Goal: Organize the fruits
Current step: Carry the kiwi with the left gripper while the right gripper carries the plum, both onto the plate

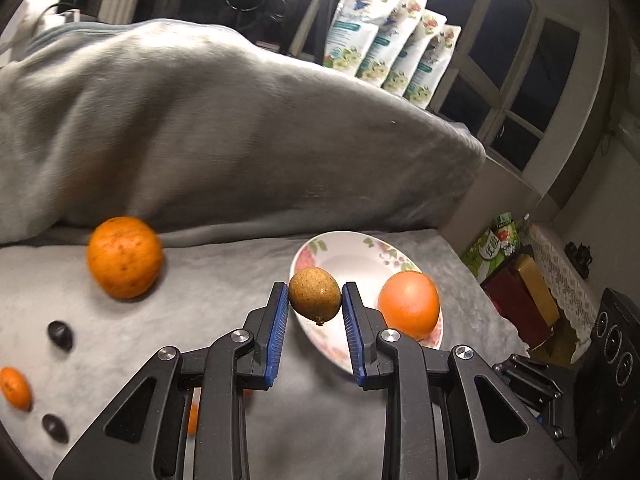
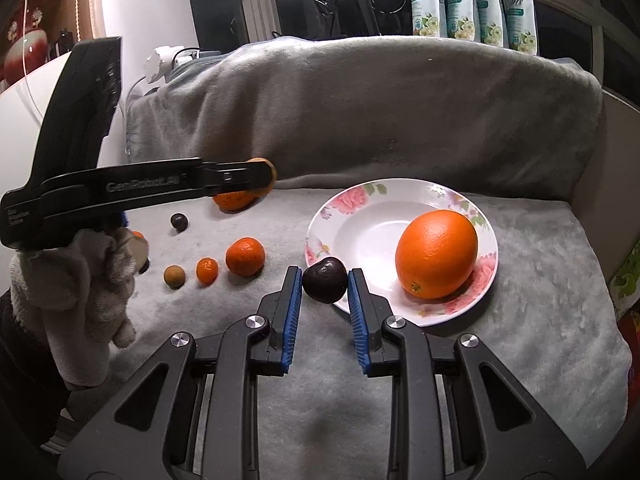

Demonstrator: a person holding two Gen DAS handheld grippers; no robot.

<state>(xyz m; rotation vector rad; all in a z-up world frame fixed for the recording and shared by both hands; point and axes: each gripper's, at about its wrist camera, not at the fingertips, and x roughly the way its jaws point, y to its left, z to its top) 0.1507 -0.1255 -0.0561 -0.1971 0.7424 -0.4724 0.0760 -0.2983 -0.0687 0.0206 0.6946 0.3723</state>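
Note:
My left gripper (image 1: 315,300) is shut on a brown speckled round fruit (image 1: 315,295) and holds it in the air over the left rim of the floral plate (image 1: 352,256). A big orange (image 1: 408,305) lies on that plate. My right gripper (image 2: 324,280) is shut on a dark purple fruit (image 2: 324,280) at the plate's (image 2: 360,224) front left rim, with the big orange (image 2: 437,258) to its right. The left gripper (image 2: 256,178) also shows in the right wrist view, held by a gloved hand (image 2: 76,280).
On the grey blanket (image 2: 520,320) left of the plate lie a mandarin (image 2: 245,257), a small orange fruit (image 2: 207,270), a small brown fruit (image 2: 174,277), a dark fruit (image 2: 179,221) and another orange (image 1: 125,257). A blanket-covered mound (image 2: 360,112) rises behind. Boxes (image 1: 520,296) sit beyond the right edge.

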